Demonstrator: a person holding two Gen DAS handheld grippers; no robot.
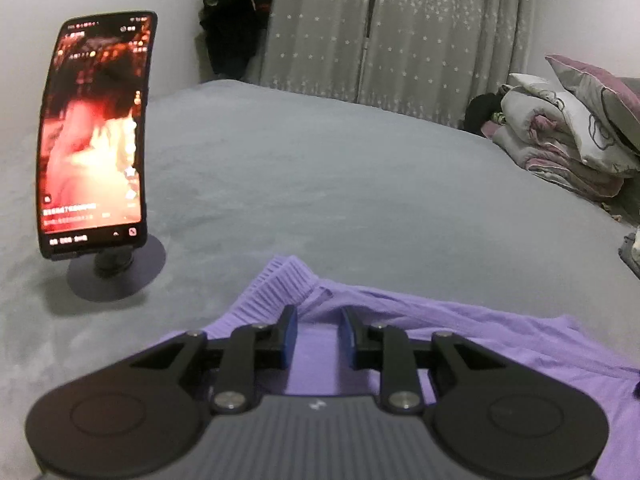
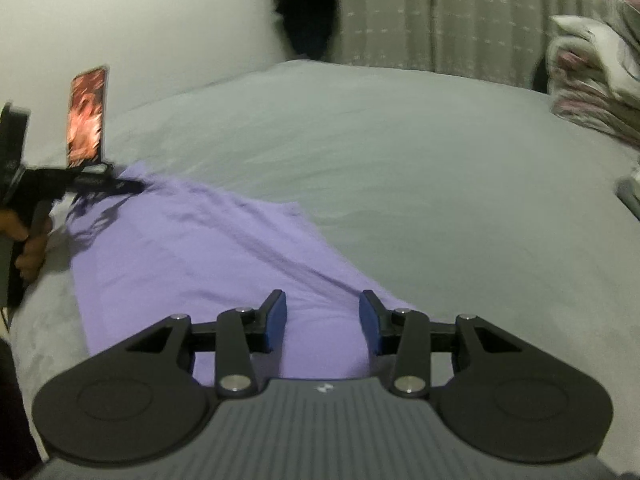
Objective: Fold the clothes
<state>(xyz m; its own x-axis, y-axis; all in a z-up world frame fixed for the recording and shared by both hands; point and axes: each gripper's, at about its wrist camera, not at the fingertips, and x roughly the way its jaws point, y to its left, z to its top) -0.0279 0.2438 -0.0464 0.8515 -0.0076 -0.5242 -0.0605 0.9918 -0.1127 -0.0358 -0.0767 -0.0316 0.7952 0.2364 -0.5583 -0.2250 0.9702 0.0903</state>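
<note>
A purple garment (image 1: 480,332) lies spread on the grey bed (image 1: 320,180), with a ribbed edge (image 1: 276,288) bunched up just beyond my left gripper (image 1: 318,320). That gripper hovers low over the cloth with its blue pads apart and nothing pinched between them. In the right wrist view the same garment (image 2: 192,248) stretches from the left side toward my right gripper (image 2: 323,306), which is open above the near end of the cloth. My left gripper (image 2: 132,188) shows at the garment's far left corner, held by a hand (image 2: 28,248).
A phone on a round stand (image 1: 94,132) rests on the bed to the left, close to the garment. Folded bedding and pillows (image 1: 560,136) are piled at the right. Curtains (image 1: 380,28) and dark hanging clothing (image 1: 236,20) are behind the bed.
</note>
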